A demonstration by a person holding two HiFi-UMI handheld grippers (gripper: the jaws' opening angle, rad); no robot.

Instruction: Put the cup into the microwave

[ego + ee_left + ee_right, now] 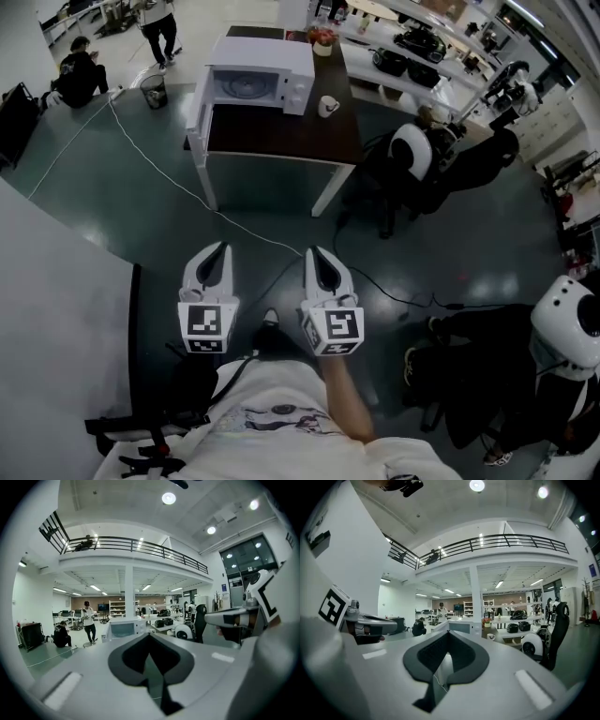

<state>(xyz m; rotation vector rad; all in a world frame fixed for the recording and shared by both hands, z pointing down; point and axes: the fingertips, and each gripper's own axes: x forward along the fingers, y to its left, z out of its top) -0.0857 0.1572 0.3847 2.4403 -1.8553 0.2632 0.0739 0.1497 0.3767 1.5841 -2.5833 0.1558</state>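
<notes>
We held the left claw (224,246) and right claw (311,251) closed and empty (side by side); open floor (159,225) lay between them and the worktop (281,139); the cup (328,106) stood just right of the microwave (258,82), near the worktop's right edge.

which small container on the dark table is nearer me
The white cup beside the white microwave; the pot with red contents stands at the table's far edge.
</notes>
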